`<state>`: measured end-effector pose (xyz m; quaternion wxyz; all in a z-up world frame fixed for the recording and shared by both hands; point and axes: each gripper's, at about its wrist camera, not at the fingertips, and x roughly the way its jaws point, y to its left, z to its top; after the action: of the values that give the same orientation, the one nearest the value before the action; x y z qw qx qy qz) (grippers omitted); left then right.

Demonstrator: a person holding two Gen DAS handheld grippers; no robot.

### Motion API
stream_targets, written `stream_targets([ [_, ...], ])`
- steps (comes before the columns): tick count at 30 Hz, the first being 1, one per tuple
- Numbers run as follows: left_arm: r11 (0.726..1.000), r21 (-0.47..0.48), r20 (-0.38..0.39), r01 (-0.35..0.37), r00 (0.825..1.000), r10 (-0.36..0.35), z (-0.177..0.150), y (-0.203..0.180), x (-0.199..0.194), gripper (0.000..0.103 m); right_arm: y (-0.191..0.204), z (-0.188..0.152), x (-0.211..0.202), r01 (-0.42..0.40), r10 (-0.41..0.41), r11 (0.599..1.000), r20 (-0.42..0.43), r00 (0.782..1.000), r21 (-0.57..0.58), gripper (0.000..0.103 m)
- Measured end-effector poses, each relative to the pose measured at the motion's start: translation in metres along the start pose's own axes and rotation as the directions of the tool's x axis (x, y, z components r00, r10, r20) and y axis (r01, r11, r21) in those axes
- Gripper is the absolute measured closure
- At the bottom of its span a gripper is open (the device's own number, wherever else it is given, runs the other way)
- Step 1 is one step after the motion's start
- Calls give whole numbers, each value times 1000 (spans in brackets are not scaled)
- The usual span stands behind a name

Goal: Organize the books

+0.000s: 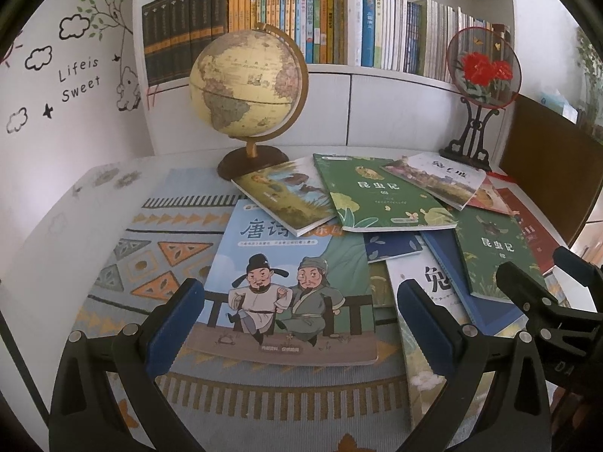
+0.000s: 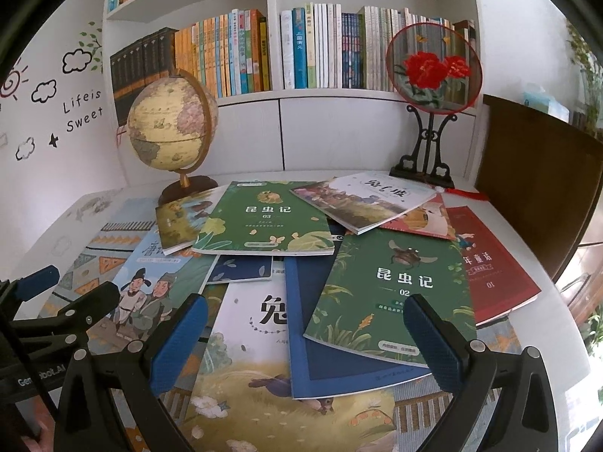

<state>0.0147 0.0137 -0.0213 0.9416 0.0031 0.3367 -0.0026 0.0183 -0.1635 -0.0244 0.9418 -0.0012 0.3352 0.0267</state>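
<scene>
Nothing is sorted yet: the books (image 2: 264,226) lie scattered and overlapping on the desk (image 1: 56,233), with left tongs (image 1: 301,324) and right tongs (image 2: 305,342) spread wide, empty.

Blue plain-cover book (image 2: 320,339) mostly hidden under green beetle book (image 2: 392,286), center of right wrist view. White rabbit-title book (image 2: 248,339): title cut off by blue book. Small navy book (image 2: 241,267) only partly visible, upper center. Shelf spines (image 1: 264,19) too small to read, top of left wrist view.
</scene>
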Motion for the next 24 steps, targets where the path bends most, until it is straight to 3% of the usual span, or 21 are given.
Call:
stream_targets([
  [24, 1000, 7, -15, -6, 1000, 6, -2, -2, 5, 1, 2, -2, 2, 1, -1, 1000, -13, 1000, -4, 0],
])
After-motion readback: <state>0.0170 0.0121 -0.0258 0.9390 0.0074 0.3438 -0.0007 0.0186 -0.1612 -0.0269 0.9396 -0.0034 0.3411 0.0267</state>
